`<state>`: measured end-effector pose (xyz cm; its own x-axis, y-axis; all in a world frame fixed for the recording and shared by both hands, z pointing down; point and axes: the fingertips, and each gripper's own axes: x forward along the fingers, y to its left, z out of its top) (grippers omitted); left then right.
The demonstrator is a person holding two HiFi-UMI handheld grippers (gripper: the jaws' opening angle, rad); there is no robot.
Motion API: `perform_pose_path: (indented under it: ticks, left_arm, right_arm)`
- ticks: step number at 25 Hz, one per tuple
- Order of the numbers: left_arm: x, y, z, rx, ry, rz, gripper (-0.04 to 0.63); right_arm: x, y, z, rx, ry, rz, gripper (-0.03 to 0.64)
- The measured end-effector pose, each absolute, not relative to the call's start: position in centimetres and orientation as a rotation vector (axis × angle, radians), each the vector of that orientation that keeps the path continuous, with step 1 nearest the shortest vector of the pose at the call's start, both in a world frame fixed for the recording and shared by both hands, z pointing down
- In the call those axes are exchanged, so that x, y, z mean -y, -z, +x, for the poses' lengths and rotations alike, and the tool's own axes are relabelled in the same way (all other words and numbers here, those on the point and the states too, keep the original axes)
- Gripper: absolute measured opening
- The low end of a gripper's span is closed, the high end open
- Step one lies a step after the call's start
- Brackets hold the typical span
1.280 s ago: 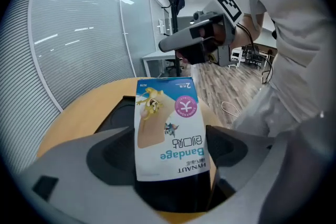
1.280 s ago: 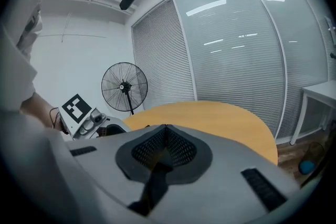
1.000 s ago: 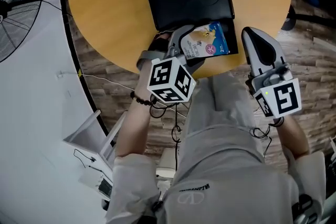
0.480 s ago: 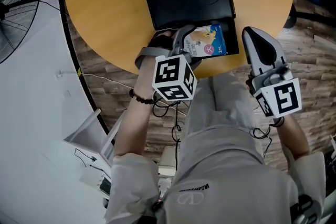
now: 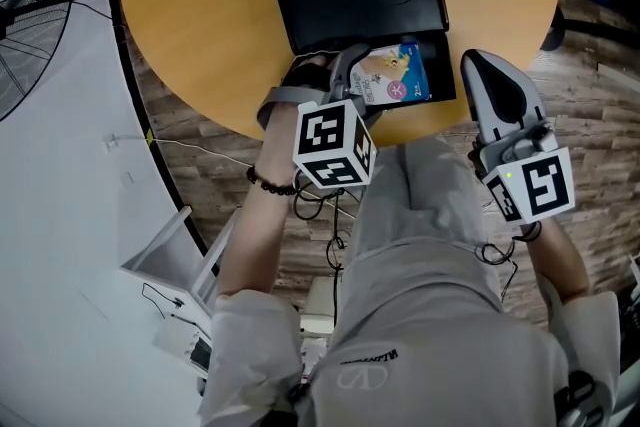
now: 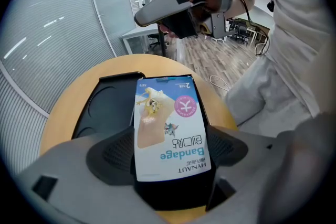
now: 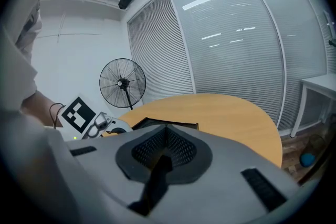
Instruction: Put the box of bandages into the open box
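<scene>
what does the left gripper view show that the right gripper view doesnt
Only the left gripper view: the bandage box clamped in the left gripper, and the right gripper from outside, raised beyond the table. Only the right gripper view: a standing fan, and the right gripper's own jaws together with nothing between them. Both: the round wooden table, the open black box and the slatted glass wall.

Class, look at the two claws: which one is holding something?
The left claw, shut on the bandage box; the right claw is shut with nothing in it.
</scene>
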<state>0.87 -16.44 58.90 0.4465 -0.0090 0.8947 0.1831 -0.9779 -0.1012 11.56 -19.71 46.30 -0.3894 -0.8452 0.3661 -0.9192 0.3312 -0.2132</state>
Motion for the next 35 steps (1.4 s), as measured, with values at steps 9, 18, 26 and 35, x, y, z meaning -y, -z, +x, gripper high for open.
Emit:
perform_pose_path:
  ticks: [9,18,26,35]
  left_arm:
    - [16.47,-58.88,0.89,0.142,1.544,-2.528,0.433]
    - [16.72,-59.05,0.88,0.132,1.541,-2.527,0.434]
    - [16.7,-59.26,0.98,0.142,1.536,-2.525,0.434]
    - [16.87,-58.73,0.7,0.151,1.521,-2.506,0.434]
  right_arm:
    - [19.45,-46.46,11.44,2.402,-0.587,1.611,0.018]
    - [19.41,-46.66,11.49,2.397,-0.607,1.613,0.018]
    - [19.42,-46.83,11.61,2.401,-0.616,1.619,0.018]
    - [19.32,-46.83,11.22,2.402,-0.624,1.613,0.018]
